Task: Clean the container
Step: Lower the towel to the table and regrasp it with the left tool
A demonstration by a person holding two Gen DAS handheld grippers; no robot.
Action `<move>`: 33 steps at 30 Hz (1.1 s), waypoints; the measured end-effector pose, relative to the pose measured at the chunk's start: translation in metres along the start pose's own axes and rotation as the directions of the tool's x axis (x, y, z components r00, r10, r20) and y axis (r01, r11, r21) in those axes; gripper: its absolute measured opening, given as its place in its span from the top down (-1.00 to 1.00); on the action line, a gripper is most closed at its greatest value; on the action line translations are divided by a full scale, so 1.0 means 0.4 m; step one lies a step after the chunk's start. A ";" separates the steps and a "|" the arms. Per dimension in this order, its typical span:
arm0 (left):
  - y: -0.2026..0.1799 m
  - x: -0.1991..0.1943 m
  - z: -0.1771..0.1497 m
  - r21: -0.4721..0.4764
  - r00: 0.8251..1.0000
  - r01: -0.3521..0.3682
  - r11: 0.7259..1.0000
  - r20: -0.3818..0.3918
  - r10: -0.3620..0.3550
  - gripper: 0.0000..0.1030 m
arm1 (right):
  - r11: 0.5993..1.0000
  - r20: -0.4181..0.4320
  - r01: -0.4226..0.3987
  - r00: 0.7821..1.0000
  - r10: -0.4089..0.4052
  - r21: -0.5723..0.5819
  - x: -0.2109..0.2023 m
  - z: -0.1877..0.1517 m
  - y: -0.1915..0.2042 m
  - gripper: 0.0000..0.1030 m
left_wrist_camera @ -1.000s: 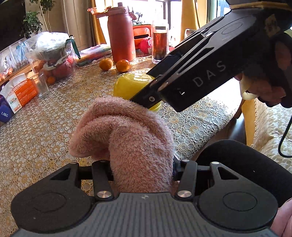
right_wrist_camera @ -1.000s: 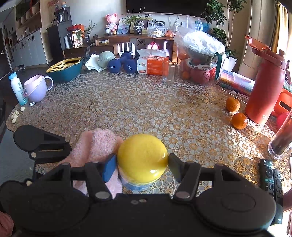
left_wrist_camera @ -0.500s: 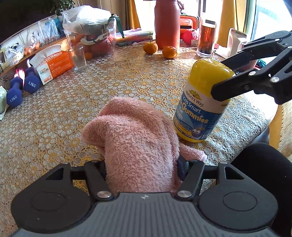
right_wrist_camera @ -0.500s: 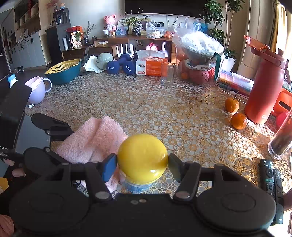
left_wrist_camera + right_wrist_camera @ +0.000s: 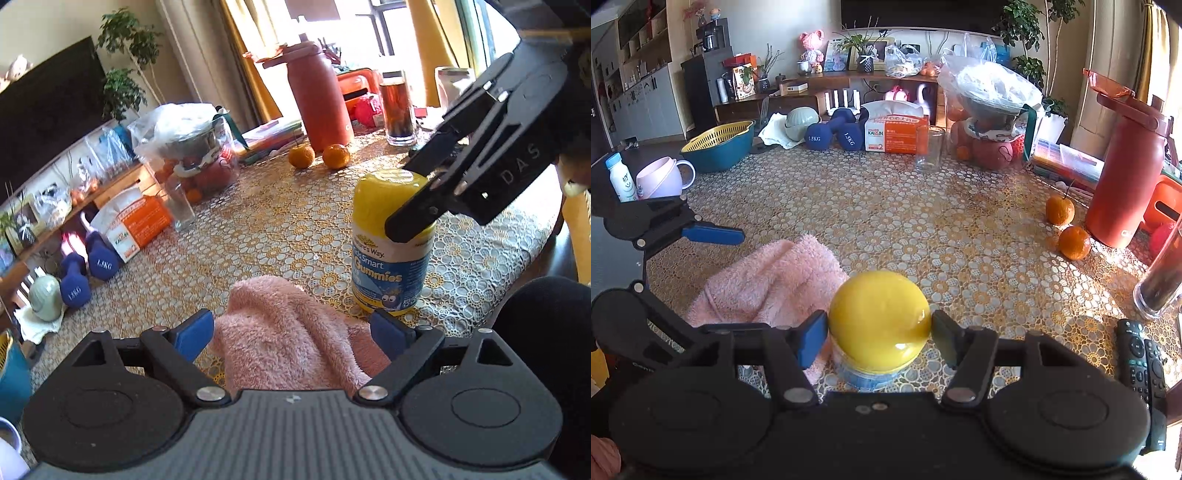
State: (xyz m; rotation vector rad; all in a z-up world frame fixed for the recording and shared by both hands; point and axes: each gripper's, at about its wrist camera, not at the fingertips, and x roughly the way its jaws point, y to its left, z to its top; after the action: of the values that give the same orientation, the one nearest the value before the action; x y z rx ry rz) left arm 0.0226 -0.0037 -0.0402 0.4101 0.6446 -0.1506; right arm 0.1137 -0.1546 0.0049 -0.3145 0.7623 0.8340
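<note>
Released since the earlier frame, towel (image 5: 295, 332) lies beside bottle (image 5: 391, 243) between left gripper's (image 5: 291, 334) wide fingers; right gripper (image 5: 879, 332) fingers clamp its yellow cap.

Fluffy pink towel (image 5: 295, 332); glossy yellow plastic lid (image 5: 879, 317).

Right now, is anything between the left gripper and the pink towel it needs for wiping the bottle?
Nothing visible. The left gripper is open with the pink towel lying right between its fingers on the table. The bottle stands just beyond, its yellow cap held by the right gripper.
</note>
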 end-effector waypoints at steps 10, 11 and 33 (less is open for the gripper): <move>0.001 0.107 -0.044 0.002 0.995 -0.017 1.000 -0.097 0.017 -0.74 | 1.000 -0.009 0.004 1.000 -0.004 0.004 0.005 -0.001 -0.007 -0.19; 0.004 0.113 -0.049 -0.004 0.994 -0.015 1.000 -0.105 0.015 -0.60 | 1.000 -0.010 0.003 1.000 -0.003 0.006 0.005 0.000 -0.008 -0.19; 0.142 -0.042 0.007 -0.405 0.990 0.142 0.903 0.052 -0.132 -0.10 | 0.993 0.021 -0.056 0.998 0.059 -0.105 -0.022 -0.051 0.013 -0.44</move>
State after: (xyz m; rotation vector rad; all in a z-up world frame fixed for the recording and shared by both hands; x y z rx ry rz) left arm 0.0256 0.0470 -0.0095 -0.0423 0.6626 -0.1497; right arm 0.0962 -0.1670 -0.0026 -0.3766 0.7095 0.9326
